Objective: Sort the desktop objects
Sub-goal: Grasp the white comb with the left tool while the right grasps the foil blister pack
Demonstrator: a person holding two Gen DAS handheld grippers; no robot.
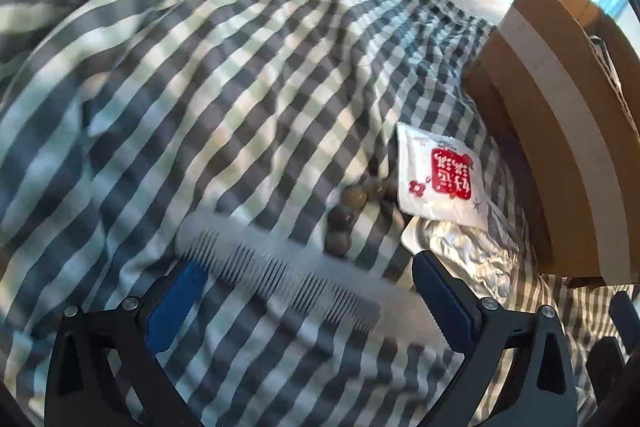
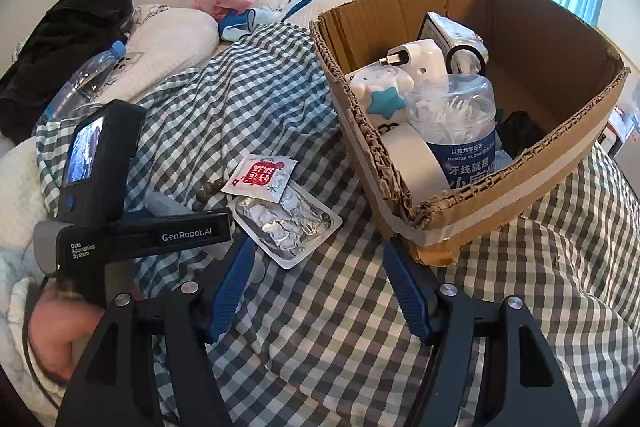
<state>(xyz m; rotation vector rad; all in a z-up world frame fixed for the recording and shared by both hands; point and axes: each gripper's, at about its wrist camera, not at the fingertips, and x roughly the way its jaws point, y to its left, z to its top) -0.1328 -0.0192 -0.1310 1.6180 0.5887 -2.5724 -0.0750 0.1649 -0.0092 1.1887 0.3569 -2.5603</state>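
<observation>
The grey comb (image 1: pixel 280 271) lay flat on the checked cloth (image 1: pixel 240 87), well short of the cardboard box (image 2: pixel 520 195), teeth toward the left gripper (image 1: pixel 312 291). Its jaws stood wide astride it, empty; best closed squarely across the spine. The right gripper (image 2: pixel 316 279) hung wide, empty.

The left gripper (image 1: pixel 304 271) points steeply down at the bed, its two blue-padded fingers (image 1: pixel 176 307) spread wide with nothing pressed between the pads. In the right wrist view its black body (image 2: pixel 100 163) stands at the left, and the bare hand (image 2: pixel 60 331) holding it shows low at the left edge. The right gripper (image 2: pixel 316 287) also tilts downward, jaws standing apart and empty, its blue fingers (image 2: pixel 232 287) clear of anything
</observation>
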